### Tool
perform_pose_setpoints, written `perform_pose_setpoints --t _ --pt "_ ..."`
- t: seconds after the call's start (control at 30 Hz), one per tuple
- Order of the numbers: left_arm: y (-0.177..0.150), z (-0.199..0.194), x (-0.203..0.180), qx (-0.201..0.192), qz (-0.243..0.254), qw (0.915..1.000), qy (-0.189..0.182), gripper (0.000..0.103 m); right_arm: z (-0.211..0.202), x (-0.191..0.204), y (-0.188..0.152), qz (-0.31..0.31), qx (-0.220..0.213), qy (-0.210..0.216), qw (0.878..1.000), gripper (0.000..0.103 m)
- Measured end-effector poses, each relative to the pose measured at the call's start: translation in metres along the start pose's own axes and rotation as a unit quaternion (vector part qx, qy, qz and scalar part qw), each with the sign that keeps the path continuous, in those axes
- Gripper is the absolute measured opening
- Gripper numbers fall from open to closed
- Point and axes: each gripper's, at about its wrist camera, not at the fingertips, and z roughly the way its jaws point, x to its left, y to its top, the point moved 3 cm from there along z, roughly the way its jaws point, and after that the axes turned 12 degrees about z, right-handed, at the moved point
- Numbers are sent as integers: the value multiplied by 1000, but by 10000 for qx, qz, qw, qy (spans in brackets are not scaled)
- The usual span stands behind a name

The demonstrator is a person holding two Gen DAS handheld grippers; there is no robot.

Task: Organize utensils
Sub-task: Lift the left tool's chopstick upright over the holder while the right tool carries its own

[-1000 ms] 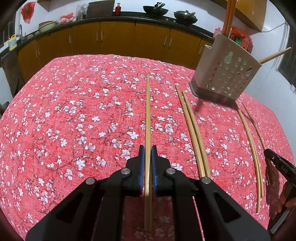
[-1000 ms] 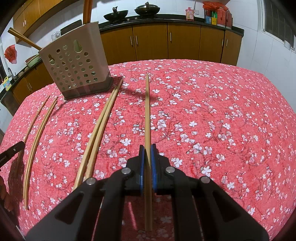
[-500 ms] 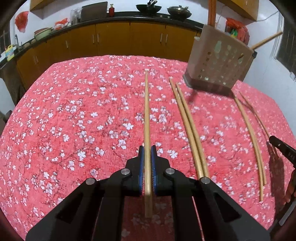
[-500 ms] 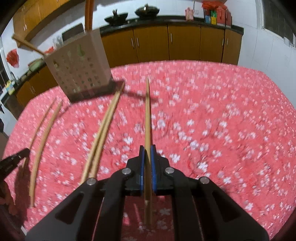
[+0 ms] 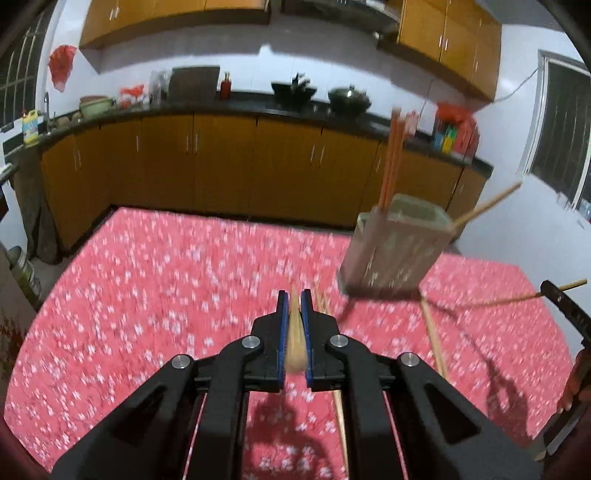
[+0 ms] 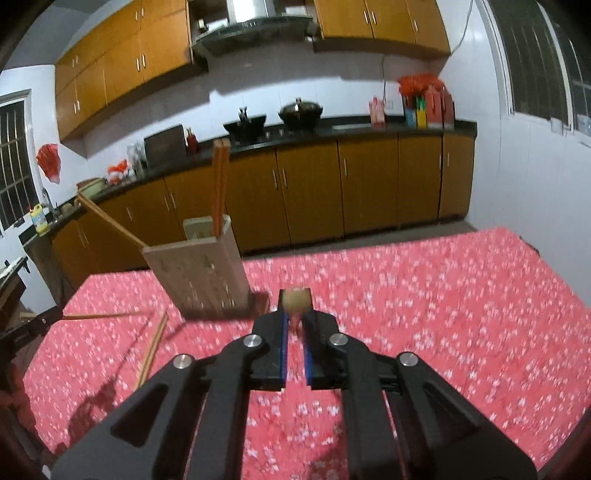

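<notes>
Left gripper [image 5: 294, 299] clamping chopstick [image 5: 295, 332], right gripper [image 6: 295, 301] likewise

Kitchen's ahead of my claw: long run of orange-brown base cabinets [image 6: 314, 192] under a black countertop [image 6: 369, 127], matching wall cabinets [image 6: 122, 66] up top, white walls [image 6: 517, 155]. Barred window [image 6: 535, 55] off to the right, range hood [image 6: 251, 22] above the stove.

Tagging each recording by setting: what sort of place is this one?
A home kitchen, most likely. Wooden cabinets run under a dark counter with a wok and a lidded pot on it, and a range hood hangs above. The work happens on a table under a red flowered cloth.
</notes>
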Motion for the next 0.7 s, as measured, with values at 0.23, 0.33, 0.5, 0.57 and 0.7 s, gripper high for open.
perform_pose_setpoints --t 0.23,0.33,0.5,0.57,0.7 --pt "33 -11 -4 -333 56 9994 -9 7 -20 11 29 61 -341 292 9990 8" --pt "49 -21 -7 -520 103 9986 -35 7 -39 22 52 85 -598 606 9963 8" --pt "82 -39 -20 -921 131 9955 -201 7 -70 47 87 133 -1112 1165 9869 8" --pt "95 -44 -28 -1094 161 9936 -220 7 -76 59 101 121 -1329 1307 9824 8" --pt "131 -55 -48 -1563 174 9872 -270 7 -70 81 120 87 -1654 1400 9762 8"
